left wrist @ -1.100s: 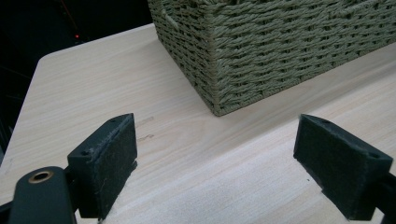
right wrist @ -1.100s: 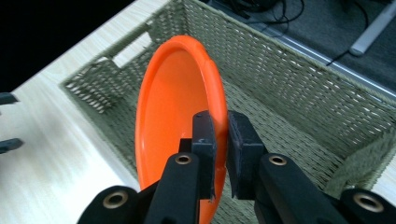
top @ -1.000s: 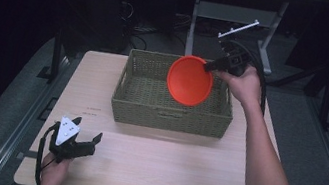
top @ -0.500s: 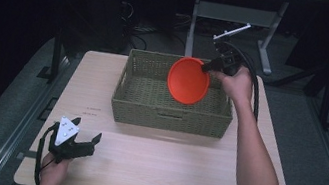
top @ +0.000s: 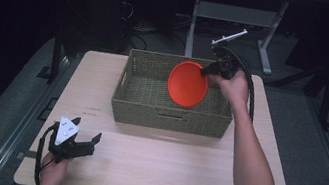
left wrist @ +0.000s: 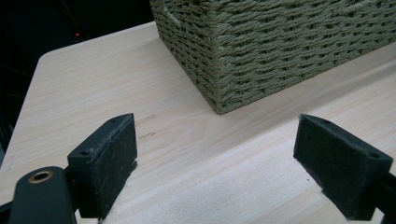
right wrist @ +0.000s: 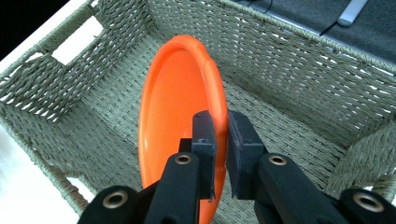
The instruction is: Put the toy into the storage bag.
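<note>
An orange plate [top: 187, 84] hangs on edge over the right half of a woven green basket [top: 142, 106]. My right gripper [top: 206, 70] is shut on its rim, above the basket's far right corner. In the right gripper view the two black jaws pinch the rim of the orange plate [right wrist: 180, 126] at the right gripper [right wrist: 221, 135], with the basket [right wrist: 299, 79] floor below. My left gripper [top: 91, 140] rests near the table's front left edge, open and holding nothing. The left gripper [left wrist: 215, 154] faces the near left corner of the basket [left wrist: 280, 42].
The light wood table [top: 165, 168] has free surface in front of the basket and on both sides. A metal stand [top: 235, 18] and cables are on the dark floor behind the table.
My right gripper has carried the plate a little to the left and lower, closer over the basket's inside. The left gripper has stayed where it was.
</note>
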A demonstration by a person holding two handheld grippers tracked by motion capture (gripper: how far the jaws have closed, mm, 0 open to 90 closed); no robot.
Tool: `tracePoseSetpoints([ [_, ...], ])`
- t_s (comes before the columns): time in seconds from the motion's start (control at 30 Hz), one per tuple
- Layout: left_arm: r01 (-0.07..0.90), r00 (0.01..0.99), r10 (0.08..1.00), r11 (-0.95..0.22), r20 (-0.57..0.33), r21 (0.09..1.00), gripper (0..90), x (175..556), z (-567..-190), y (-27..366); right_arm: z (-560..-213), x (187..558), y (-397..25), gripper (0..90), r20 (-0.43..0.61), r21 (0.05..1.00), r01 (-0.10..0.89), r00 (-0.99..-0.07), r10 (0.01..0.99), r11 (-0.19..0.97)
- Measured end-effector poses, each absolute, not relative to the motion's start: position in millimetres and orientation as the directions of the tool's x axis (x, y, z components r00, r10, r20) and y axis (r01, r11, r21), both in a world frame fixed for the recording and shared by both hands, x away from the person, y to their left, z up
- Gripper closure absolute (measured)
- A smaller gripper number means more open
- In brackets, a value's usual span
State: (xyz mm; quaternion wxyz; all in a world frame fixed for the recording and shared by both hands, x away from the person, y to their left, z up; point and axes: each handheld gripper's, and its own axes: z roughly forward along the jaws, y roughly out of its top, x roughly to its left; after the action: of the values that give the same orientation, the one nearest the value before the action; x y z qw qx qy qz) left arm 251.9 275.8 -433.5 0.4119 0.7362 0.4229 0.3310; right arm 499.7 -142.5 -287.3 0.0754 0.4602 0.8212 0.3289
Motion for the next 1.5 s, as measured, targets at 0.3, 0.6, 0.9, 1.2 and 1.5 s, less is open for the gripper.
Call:
tracePoseSetpoints([
  [0.3,0.352,0.431,0.889,-0.323,0.155,0.879,12.9,251,-433,274,-299,506,-142,82.2,0.183,0.58,0.729,-0.552,0.813,0.364],
  [0.6,0.352,0.43,0.892,-0.309,0.141,0.884,12.9,251,-434,274,-317,513,-139,82.2,0.21,0.557,0.752,-0.539,0.815,0.353],
  [0.9,0.357,0.432,0.892,-0.305,0.134,0.883,12.9,251,-434,275,-325,515,-132,82.2,0.202,0.526,0.763,-0.543,0.815,0.377],
  [1.2,0.357,0.43,0.893,-0.305,0.134,0.883,12.8,252,-434,275,-337,517,-137,82.1,0.217,0.503,0.782,-0.526,0.822,0.367],
  [1.5,0.356,0.429,0.893,-0.31,0.141,0.882,12.9,251,-434,275,-346,518,-144,82.0,0.225,0.489,0.795,-0.512,0.829,0.358],
])
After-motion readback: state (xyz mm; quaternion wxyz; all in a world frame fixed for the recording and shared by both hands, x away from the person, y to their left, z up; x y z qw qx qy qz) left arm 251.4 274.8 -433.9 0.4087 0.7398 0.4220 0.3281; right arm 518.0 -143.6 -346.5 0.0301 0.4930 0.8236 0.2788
